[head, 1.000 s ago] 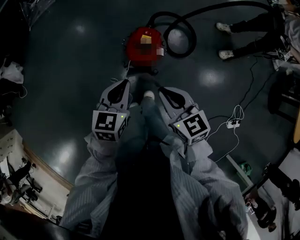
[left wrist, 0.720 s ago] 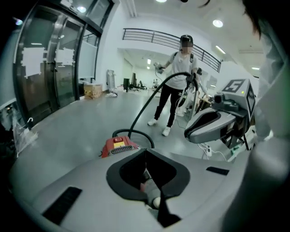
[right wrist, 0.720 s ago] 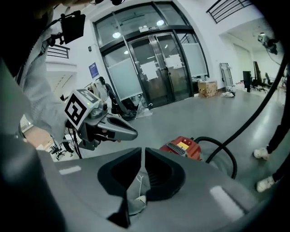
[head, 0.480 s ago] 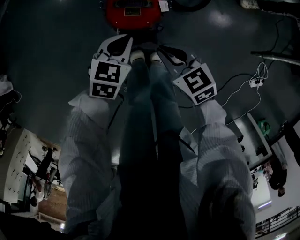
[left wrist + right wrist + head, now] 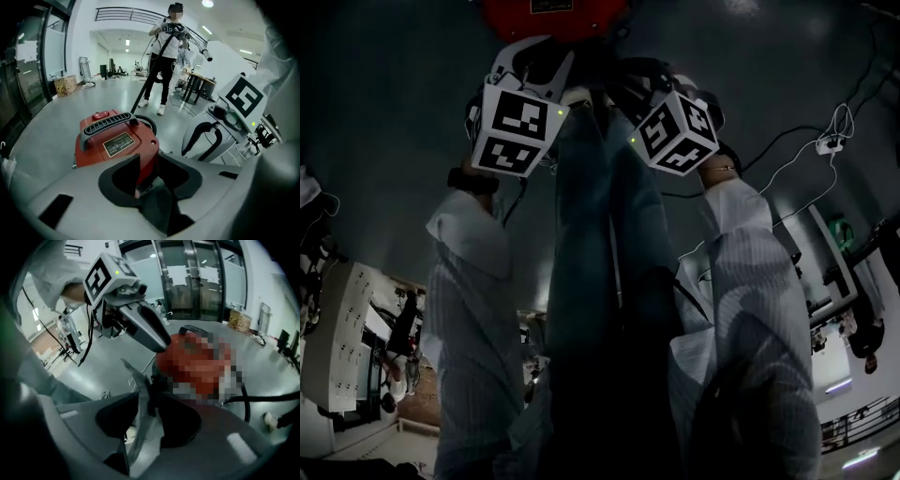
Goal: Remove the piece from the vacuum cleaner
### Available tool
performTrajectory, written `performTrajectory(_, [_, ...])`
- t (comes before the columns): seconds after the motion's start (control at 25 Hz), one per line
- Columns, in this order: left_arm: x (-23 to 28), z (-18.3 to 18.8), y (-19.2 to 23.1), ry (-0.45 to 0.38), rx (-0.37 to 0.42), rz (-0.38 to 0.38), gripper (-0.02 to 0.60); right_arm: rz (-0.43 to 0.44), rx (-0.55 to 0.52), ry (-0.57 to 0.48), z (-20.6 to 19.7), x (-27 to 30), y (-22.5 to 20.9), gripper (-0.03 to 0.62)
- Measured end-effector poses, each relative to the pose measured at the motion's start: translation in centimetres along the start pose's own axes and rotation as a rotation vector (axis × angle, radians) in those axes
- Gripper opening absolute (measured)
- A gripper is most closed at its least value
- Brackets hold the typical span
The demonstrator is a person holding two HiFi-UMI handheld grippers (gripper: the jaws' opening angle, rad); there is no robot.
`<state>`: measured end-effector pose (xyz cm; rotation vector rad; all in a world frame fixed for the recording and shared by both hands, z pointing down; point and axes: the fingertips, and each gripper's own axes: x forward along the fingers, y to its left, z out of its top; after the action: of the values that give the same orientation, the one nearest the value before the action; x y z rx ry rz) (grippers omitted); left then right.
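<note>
The red vacuum cleaner (image 5: 553,14) stands on the dark floor at the head view's top edge. In the left gripper view the red vacuum cleaner (image 5: 117,140) shows a black handle (image 5: 110,123) and a label plate on top. My left gripper (image 5: 145,164) hovers just short of its rear, jaws opening, with only the red body seen through the gap. My right gripper (image 5: 147,394) is beside it, jaws opening too; a grey edge shows in the gap, pressed by neither pad. The left gripper (image 5: 534,61) and the right gripper (image 5: 637,80) flank my legs.
A black hose (image 5: 150,70) runs from the vacuum cleaner up to a standing person (image 5: 166,42) who holds the wand. A white power strip (image 5: 830,141) with a cable lies on the floor at right. A cardboard box (image 5: 65,85) and a round table (image 5: 197,84) stand further off.
Both grippers have moved forward and up toward the vacuum cleaner, which has slid to the top edge of the head view. The grippers' cubes look larger and closer.
</note>
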<state>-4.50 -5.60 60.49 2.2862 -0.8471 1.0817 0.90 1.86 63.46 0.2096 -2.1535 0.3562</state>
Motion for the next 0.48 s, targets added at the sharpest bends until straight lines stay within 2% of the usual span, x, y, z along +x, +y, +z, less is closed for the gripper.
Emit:
performTrajectory(0.04, [0.4,-0.2,-0.1,0.016,0.01,-0.015,0.118,0.02,-0.04,0.03,-0.2,0.6,0.3,0.121])
performTrajectory(0.16, [1.0,-0.7,-0.4,0.043,0.027,-0.027,0.138,0.076,-0.106,0.115,-0.8,2.3,1.3,0.167])
performTrajectory(0.24, [1.0,-0.6,-0.2,0.025,0.019,-0.009,0.138,0.065,-0.148,0.167,-1.5,3.4,1.7,0.166])
performTrajectory(0.36, [0.8,-0.7,0.0,0.006,0.006,0.037,0.137,-0.027,-0.226,0.204,-1.9,4.1,1.8,0.156])
performTrajectory(0.4, [0.8,-0.7,0.0,0.007,0.008,0.046,0.137,-0.038,-0.218,0.206,-2.0,4.0,1.8,0.152])
performTrajectory(0.48, [0.8,-0.6,0.0,0.005,0.002,0.051,0.137,-0.028,-0.19,0.202,-2.1,3.8,2.3,0.1])
